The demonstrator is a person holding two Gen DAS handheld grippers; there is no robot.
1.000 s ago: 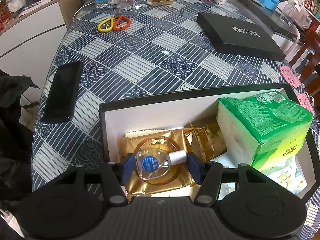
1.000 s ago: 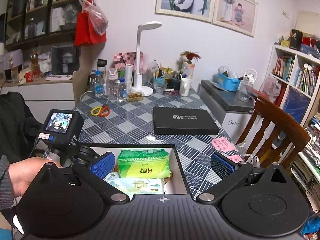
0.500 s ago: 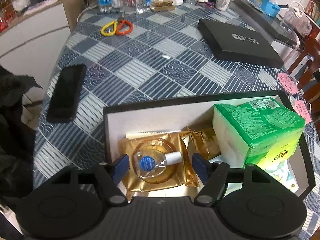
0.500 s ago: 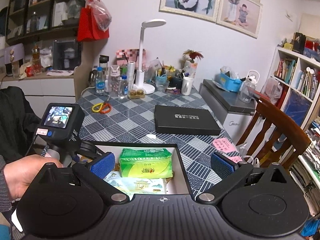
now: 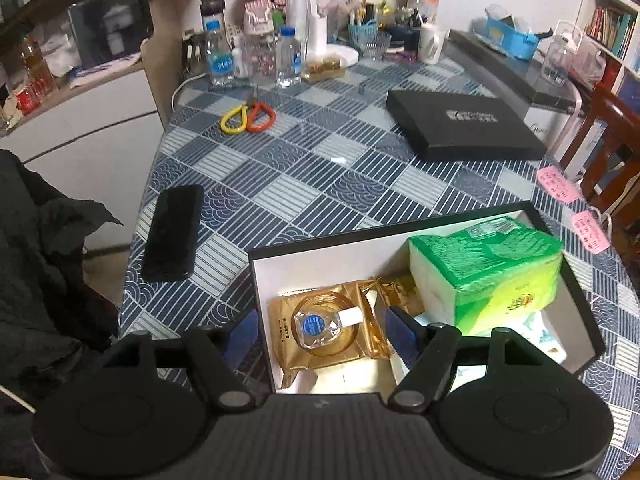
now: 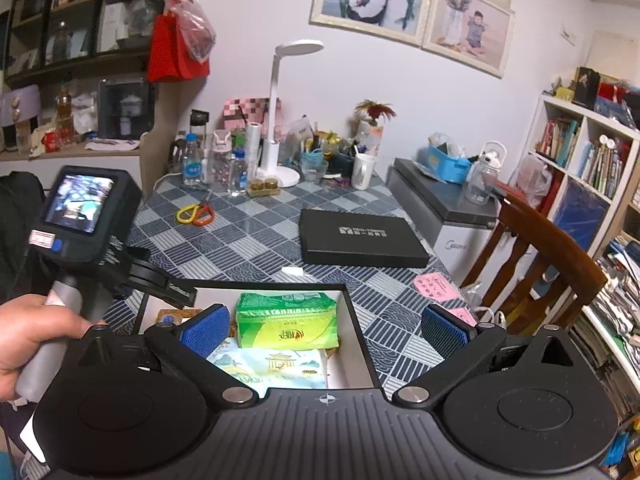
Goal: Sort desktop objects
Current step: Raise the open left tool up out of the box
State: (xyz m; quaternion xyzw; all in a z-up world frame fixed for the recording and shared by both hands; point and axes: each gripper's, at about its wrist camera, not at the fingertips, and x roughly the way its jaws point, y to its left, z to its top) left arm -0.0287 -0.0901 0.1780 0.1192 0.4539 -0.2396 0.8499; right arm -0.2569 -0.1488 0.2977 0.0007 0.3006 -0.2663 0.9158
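On the left of the checked surface, a black phone lies flat, well apart from the yellow-and-orange scissors farther back. Nearer the centre, the left tongs are released, with the jaws spread wide above the open black box; nothing is between the pads. The small clear bottle with a blue label and white cap lies on its side on a gold packet in the left part of the box. To its right sits a green tissue pack. The black lid lies flat at the back right. The right tongs are released and empty, above the box.
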